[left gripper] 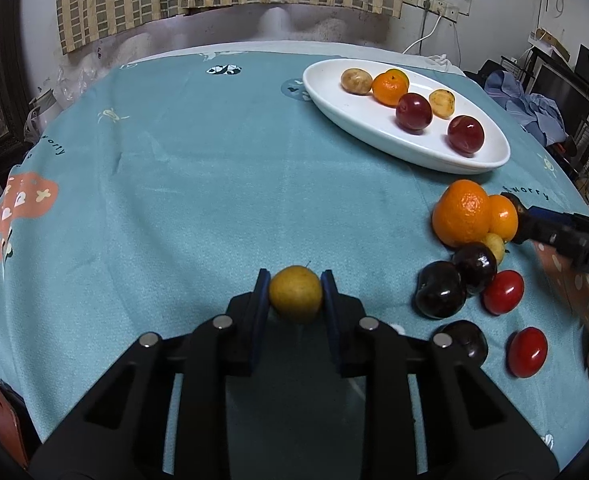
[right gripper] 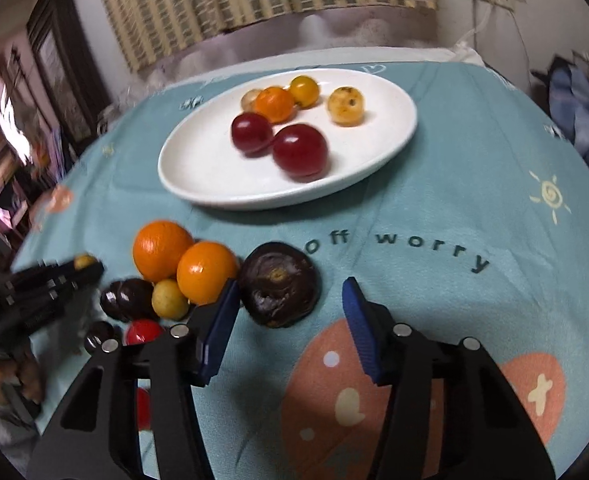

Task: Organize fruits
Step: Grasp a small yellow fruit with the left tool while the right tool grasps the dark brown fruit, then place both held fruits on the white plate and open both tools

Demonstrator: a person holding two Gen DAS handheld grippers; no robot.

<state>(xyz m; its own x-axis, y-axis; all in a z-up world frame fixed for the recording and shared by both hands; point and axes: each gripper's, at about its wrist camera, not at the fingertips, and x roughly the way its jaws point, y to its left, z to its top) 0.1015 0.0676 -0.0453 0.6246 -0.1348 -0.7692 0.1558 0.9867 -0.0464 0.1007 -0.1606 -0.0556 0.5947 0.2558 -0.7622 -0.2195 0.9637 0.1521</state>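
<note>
My left gripper point(left gripper: 295, 280) is shut on a small yellow fruit point(left gripper: 295, 299), held just above the blue tablecloth. A white oval plate point(left gripper: 374, 132) at the far right holds several fruits: two red plums, an orange, yellow ones. My right gripper point(right gripper: 290, 292) is open, its jaws either side of a wrinkled dark purple fruit point(right gripper: 278, 284) on the cloth. Left of that lie two oranges point(right gripper: 182, 258), a small yellow fruit point(right gripper: 169, 299), dark plums point(right gripper: 126, 298) and red tomatoes point(right gripper: 142, 332). The plate also shows in the right wrist view point(right gripper: 214, 176). The left gripper shows there at the left edge point(right gripper: 90, 266).
The table is covered by a blue printed cloth point(left gripper: 174, 180). A curtain and wall stand behind it. Shelves and clothes are off the right edge point(left gripper: 534, 108). An orange-brown object point(left gripper: 2, 416) lies at the near left table edge.
</note>
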